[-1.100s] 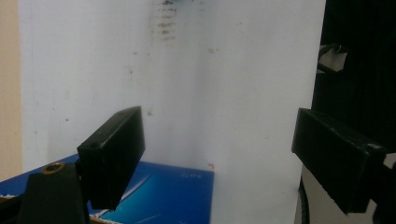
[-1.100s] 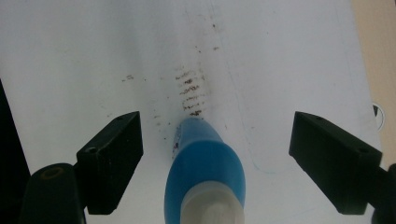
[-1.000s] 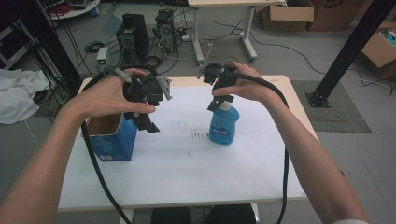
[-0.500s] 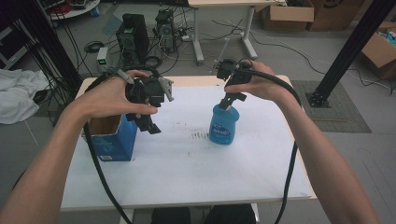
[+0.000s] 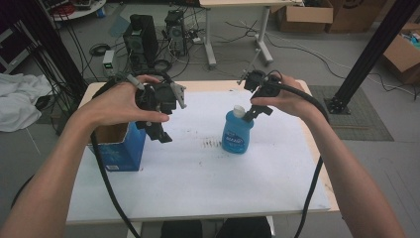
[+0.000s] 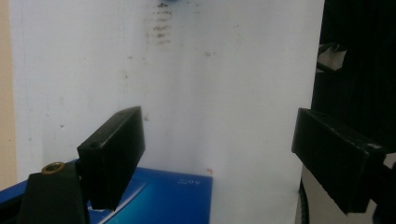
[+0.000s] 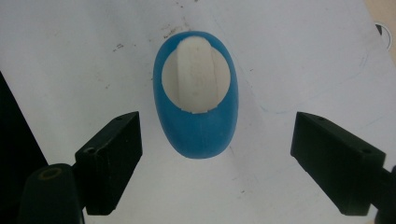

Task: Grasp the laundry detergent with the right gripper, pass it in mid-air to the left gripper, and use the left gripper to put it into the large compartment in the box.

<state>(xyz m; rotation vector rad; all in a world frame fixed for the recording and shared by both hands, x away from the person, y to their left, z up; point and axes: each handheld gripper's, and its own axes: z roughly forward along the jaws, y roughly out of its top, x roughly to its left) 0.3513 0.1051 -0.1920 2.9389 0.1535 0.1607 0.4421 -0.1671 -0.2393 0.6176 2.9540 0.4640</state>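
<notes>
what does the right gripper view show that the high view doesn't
Right gripper view: the blue bottle from straight above, its white cap with a raised ridge across it, and the right gripper fingers spread wide with the bottle between and beyond them, untouched.

High view: the bottle's label side, the open blue box at the table's left, the left gripper beside that box, both forearms and the floor clutter behind.

Both: the blue bottle upright on the white table cover, with dark smudges near it.
</notes>
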